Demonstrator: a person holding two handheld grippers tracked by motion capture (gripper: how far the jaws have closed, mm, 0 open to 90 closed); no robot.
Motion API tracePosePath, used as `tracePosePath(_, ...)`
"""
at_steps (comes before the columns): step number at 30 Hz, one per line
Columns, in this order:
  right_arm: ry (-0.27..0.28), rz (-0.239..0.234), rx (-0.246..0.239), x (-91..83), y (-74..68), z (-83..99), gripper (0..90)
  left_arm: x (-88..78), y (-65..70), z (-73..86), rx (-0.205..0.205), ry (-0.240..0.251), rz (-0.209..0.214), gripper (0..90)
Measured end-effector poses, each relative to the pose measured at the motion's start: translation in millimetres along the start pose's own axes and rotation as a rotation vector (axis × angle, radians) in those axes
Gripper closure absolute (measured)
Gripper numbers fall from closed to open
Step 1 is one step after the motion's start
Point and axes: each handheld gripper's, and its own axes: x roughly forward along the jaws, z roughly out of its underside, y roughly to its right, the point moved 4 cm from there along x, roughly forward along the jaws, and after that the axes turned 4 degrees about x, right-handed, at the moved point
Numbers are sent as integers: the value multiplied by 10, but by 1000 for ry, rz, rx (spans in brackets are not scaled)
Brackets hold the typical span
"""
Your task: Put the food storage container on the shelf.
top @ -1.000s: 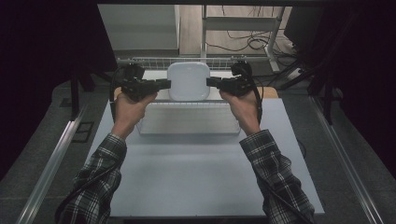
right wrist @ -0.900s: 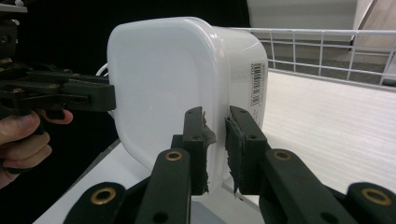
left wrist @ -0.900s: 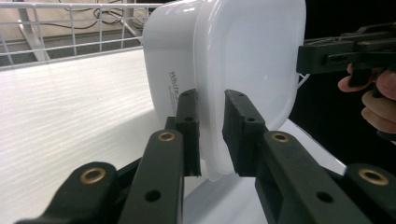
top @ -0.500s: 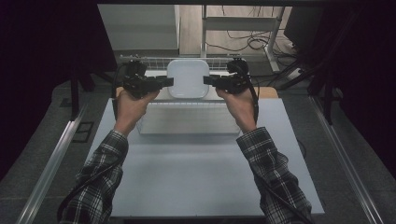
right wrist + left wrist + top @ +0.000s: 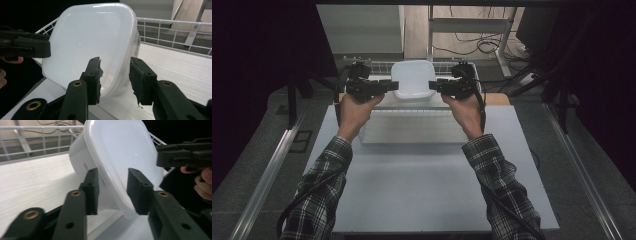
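A white plastic container (image 5: pixel 413 80) with its lid on hangs between my two grippers, over the far end of the table. My left gripper (image 5: pixel 394 86) holds its left rim and my right gripper (image 5: pixel 433 85) holds its right rim. In the left gripper view the container (image 5: pixel 120 152) is tilted, and the lid's edge runs between the jaws of my left gripper (image 5: pixel 112 171). My right gripper (image 5: pixel 182 155) shows beyond it. In the right gripper view the container's (image 5: pixel 92 37) corner sits between the jaws of my right gripper (image 5: pixel 115 61), with my left gripper (image 5: pixel 25 46) across from it.
A white wire basket (image 5: pixel 377 65) stands behind the container at the table's far edge. A flat white ribbed tray (image 5: pixel 412 127) lies under my hands. A wooden board's (image 5: pixel 498 98) edge shows to the right. The pale table top (image 5: pixel 412 190) extends toward me.
Both grippers have carried the container a little farther away from me, toward the wire basket. The grip on both rims is the same.
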Motion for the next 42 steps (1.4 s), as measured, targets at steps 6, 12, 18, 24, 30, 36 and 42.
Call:
tracePosePath(6,4,14,-3,38,-8,-21,594,76,-95,-64,-5,16,-53,533)
tracePosePath(12,19,26,-3,62,-14,-47,587,151,-132,-130,20,11,-110,515)
tracePosePath(18,39,56,-10,74,32,-58,514,169,-120,-115,56,34,-151,343)
tracePosePath(24,57,30,-44,34,51,-24,324,119,-85,-85,92,32,-91,223)
tracePosePath(30,55,6,-73,-5,1,10,255,79,-28,-41,127,22,-56,164)
tracePosePath(36,39,5,-109,-9,-51,66,208,34,32,40,169,24,-9,106)
tracePosePath(42,28,5,-138,-26,-97,125,168,-9,98,92,216,11,8,32)
